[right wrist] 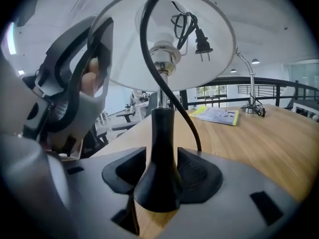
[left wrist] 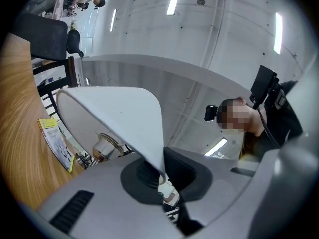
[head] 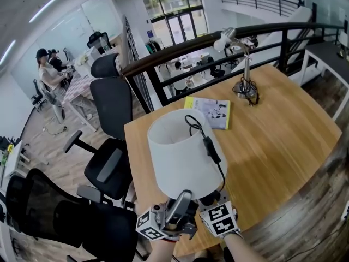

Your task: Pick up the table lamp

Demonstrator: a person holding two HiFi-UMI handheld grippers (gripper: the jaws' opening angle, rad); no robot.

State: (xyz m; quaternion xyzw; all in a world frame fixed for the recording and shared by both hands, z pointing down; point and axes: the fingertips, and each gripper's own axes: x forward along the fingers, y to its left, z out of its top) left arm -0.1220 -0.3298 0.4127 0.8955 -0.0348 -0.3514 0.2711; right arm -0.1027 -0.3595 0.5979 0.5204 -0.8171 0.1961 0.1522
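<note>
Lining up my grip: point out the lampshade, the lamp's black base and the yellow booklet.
lampshade (head: 174, 158), head view, on its white outer wall.
lamp's black base (right wrist: 158, 179), right gripper view, on its flared foot.
yellow booklet (head: 209, 112), head view, on its cover.

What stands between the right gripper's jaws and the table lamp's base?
Nothing visible. The lamp's black base stands between the right gripper's open jaws; its cord hangs just behind it. The left gripper is shut on the rim of the shade.
</note>
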